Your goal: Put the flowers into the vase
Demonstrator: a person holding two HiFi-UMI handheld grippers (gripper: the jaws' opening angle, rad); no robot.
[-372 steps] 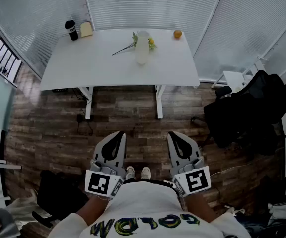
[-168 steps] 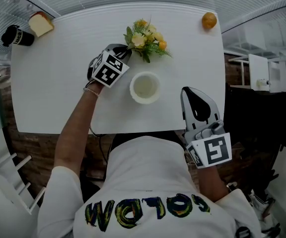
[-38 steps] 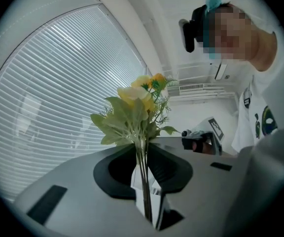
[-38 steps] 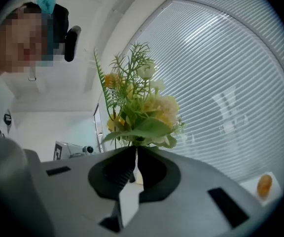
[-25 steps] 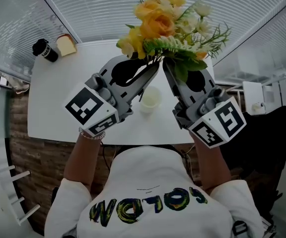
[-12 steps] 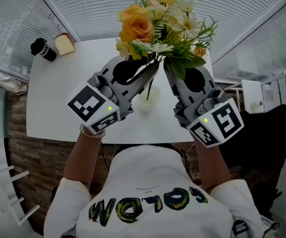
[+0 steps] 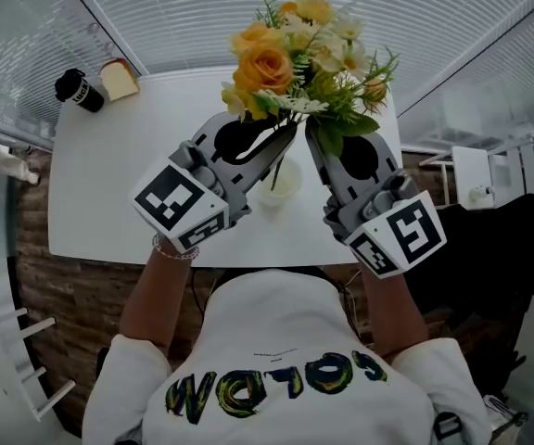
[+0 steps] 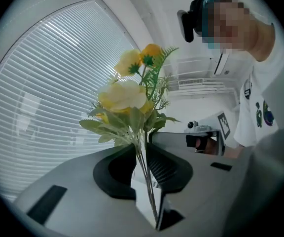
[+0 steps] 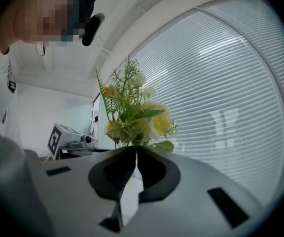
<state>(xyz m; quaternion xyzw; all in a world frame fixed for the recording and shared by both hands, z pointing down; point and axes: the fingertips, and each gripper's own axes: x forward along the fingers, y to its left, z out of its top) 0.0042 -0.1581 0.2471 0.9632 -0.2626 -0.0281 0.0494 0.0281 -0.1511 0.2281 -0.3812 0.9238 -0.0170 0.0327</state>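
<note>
The left hand-held gripper (image 7: 284, 137) is clamped narrowly on the flowers (image 7: 304, 49). Its own view shows the thin green stems (image 8: 147, 181) running down between the two dark pads, with the blooms standing up above the jaw tips. To its right, the right hand-held gripper (image 7: 310, 135) has its jaws drawn together at the foot of the same bunch. Whether they nip a stem or only rest against it cannot be told.

The bunch is held up in the air over the white bench (image 7: 109, 184), roughly above the pale vase (image 7: 284, 182), which shows only in part between the two grippers. The pick-up looks done, while the placing is not: no stem is in the vase mouth yet. What appears to be left is lowering the stems into the opening and letting go.

The flowers are a small mixed bunch of orange and yellow roses with paler cream blooms, feathery green sprigs and broad leaves. The heads are full and spread wide, while the stems are gathered tight and slender at the bottom.
</note>
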